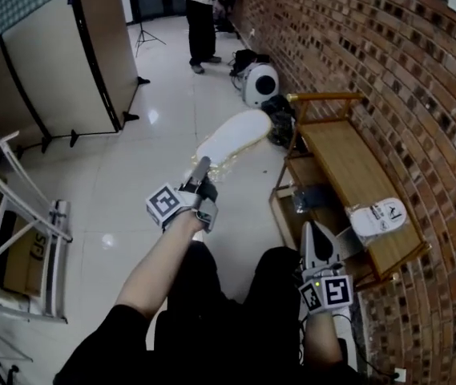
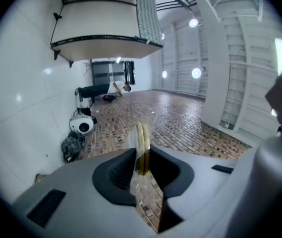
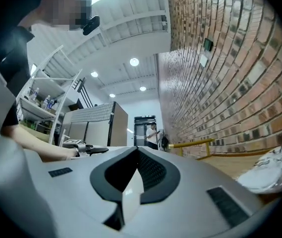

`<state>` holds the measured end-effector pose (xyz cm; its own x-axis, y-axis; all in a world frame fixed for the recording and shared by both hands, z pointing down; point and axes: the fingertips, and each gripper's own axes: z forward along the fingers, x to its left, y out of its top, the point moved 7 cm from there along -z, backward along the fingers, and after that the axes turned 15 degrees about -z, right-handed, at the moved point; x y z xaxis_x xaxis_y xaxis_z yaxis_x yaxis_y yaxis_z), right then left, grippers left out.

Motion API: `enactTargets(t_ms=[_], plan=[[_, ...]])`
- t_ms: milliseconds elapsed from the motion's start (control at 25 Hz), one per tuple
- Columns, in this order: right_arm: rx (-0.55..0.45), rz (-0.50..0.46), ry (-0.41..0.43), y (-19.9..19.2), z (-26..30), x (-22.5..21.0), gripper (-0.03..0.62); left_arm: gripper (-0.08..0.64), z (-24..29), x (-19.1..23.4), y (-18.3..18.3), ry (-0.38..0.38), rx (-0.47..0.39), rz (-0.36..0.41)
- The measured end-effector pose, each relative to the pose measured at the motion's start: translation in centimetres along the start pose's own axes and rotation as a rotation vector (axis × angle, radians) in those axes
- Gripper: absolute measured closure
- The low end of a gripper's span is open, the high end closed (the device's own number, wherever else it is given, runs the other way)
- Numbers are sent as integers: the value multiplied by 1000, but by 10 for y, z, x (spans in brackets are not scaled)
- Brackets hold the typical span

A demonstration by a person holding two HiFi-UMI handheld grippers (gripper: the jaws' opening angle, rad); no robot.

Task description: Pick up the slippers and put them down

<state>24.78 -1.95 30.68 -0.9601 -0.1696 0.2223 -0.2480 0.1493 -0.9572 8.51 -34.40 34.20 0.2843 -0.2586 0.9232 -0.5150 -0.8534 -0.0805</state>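
My left gripper (image 1: 203, 169) is raised over the floor and shut on a white slipper (image 1: 233, 137) wrapped in clear plastic, which sticks out ahead of it. In the left gripper view the slipper (image 2: 141, 135) shows edge-on, yellowish, pinched between the pads of the left gripper (image 2: 141, 157). A second wrapped white slipper (image 1: 377, 217) lies on the wooden bench (image 1: 341, 163) by the brick wall, and it also appears low on the right as the bagged slipper (image 3: 269, 175). My right gripper (image 1: 316, 237) hangs near the bench's front corner, jaws together with nothing between them (image 3: 137, 155).
A brick wall (image 1: 388, 70) runs along the right. Beyond the bench lie a black bag (image 1: 280, 112) and a round white device (image 1: 260, 83). A person (image 1: 199, 18) stands far back. Folding panels (image 1: 59, 62) and a metal rack (image 1: 27, 223) are at left.
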Motion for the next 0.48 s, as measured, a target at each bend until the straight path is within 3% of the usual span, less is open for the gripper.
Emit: enactTargets(t_ms=[200,320,480], plan=[[-21,40,132,6,31,38,584,497,-77,-26,46,5,-158,57],[-52,52,225,11,48,59,584,495,-125,-44,59,6,-241,86],[-72,33,288,16,61,84,584,495,-177,-60,73,10,-332,125]])
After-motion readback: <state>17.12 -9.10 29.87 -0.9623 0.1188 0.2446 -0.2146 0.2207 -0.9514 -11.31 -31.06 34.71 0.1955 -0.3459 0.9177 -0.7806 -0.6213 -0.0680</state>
